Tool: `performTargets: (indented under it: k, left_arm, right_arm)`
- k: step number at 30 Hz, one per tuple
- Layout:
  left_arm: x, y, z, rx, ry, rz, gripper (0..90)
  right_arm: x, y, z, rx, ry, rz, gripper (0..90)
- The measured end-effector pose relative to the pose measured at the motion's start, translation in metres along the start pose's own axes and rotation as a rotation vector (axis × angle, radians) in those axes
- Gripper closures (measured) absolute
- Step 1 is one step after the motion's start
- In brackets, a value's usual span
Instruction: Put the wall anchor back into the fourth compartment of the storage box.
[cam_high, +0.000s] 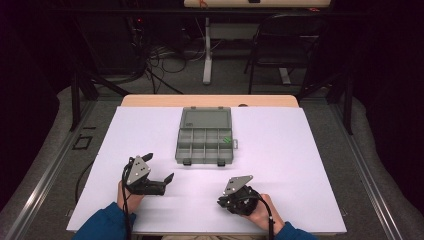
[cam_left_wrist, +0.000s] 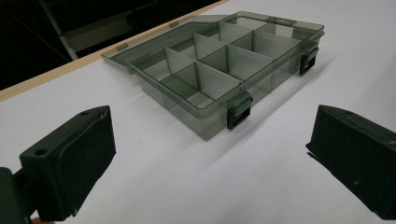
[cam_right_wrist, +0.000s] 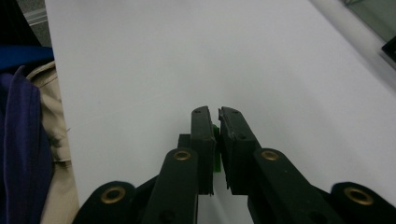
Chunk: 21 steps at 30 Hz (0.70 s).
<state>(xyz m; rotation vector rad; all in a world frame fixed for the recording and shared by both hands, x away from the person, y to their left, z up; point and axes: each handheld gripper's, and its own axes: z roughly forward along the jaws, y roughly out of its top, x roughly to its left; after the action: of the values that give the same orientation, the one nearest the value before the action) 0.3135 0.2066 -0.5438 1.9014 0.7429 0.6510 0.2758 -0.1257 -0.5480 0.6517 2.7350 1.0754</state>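
Green piece (cam_right_wrist: 216, 149) — a small sliver of bright green plastic — sits pinched between the jaws of the right gripper (cam_right_wrist: 214, 116), which are clenched on it low over the white desk (cam_high: 300, 165), near the person's edge. Only a thin strip of it peeks out between the pads, so its shape is hard to tell. It looks tiny, light and rigid, the sort of thing that could squirt out if the squeeze shifts; the flat faces are the place to hold it, just as it is held now.

Over on the other side, the left gripper (cam_high: 160, 167) rests with its jaws spread wide, nothing between them, pointed toward the compartment box (cam_high: 205, 142). That smoky clear box lies open mid-desk, lid folded back, dividers upright, two black latches on its near wall — and another green bit (cam_high: 227, 141) lies in a right-hand compartment.

White sheet is smooth, probably slick. Behind: dark room, a chair (cam_high: 280, 45), tangled cables (cam_high: 160, 60) on the floor.
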Motion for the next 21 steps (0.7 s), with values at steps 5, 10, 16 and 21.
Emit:
performTargets:
  k: [5, 10, 16, 21]
  left_arm:
    - [0.0, 0.0, 0.0, 0.0, 0.0, -0.006, 0.1]
    - [0.0, 0.0, 0.0, 0.0, 0.0, 0.0, 0.1]
    - [0.0, 0.0, 0.0, 0.0, 0.001, -0.006, 0.1]
    - [0.0, 0.0, 0.0, 0.0, 0.002, 0.001, 0.1]
  right_arm:
    - [-0.003, 0.001, -0.005, -0.015, -0.029, 0.009, 84.2]
    - [-0.008, 0.001, -0.009, -0.022, -0.067, 0.025, 84.2]
    - [-0.012, 0.001, -0.013, -0.037, -0.102, 0.031, 84.2]
    - [-0.015, 0.001, -0.016, -0.048, -0.132, 0.031, 84.2]
